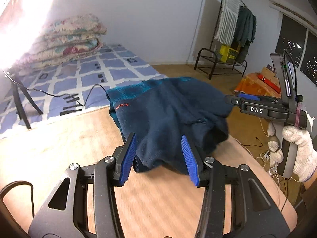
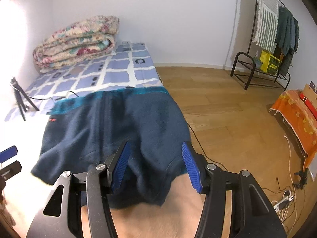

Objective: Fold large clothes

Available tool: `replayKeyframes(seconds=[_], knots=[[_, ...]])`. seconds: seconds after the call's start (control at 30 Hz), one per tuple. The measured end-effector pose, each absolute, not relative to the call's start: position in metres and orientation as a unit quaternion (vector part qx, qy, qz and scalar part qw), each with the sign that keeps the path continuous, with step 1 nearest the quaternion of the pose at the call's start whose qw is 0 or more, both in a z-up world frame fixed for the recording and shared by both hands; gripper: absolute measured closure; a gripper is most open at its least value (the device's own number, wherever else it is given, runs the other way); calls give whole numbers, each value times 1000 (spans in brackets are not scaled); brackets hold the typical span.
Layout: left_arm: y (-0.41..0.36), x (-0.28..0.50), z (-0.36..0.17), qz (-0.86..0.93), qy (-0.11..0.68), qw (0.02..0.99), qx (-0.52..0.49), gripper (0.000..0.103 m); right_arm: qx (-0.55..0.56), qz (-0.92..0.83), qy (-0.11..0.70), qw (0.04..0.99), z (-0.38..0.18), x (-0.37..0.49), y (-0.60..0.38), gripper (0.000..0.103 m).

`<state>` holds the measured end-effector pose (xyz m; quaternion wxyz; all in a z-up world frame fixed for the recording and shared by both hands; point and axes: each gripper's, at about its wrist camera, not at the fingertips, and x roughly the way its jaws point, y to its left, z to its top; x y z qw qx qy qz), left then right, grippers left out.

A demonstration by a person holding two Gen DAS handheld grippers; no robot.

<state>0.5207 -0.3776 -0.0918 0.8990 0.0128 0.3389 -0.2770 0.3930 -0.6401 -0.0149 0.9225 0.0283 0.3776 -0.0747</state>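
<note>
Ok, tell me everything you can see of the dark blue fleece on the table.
The fleece is navy, fuzzy, with a teal band along its far edge and small red lettering near one corner. It lies folded and rumpled on the pale wooden table, its near edge bunched. The open left tongs and right tongs straddle it; no pad is pressing on it.

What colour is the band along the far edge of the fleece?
Teal band on the navy fleece; clearest in the right wrist view.

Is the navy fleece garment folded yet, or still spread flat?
Folded, loosely: the navy fleece garment sits bunched in doubled layers on the wooden table, edges uneven, no gripper holding it.
</note>
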Motion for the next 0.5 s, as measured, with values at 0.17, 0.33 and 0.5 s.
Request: replayKeyframes(seconds=[0.17,0.33,0.5], knots=[[-358,474,-50,-273,316,908,14,56,19,-68,360,930,19,358,-614,49],[-327,428,-2,-263,295,919,3,56,-2,-66,337,939,66,313,-584,49],[-300,380,41,-254,276,927,9,46,-26,-74,323,943,105,263,-551,40]])
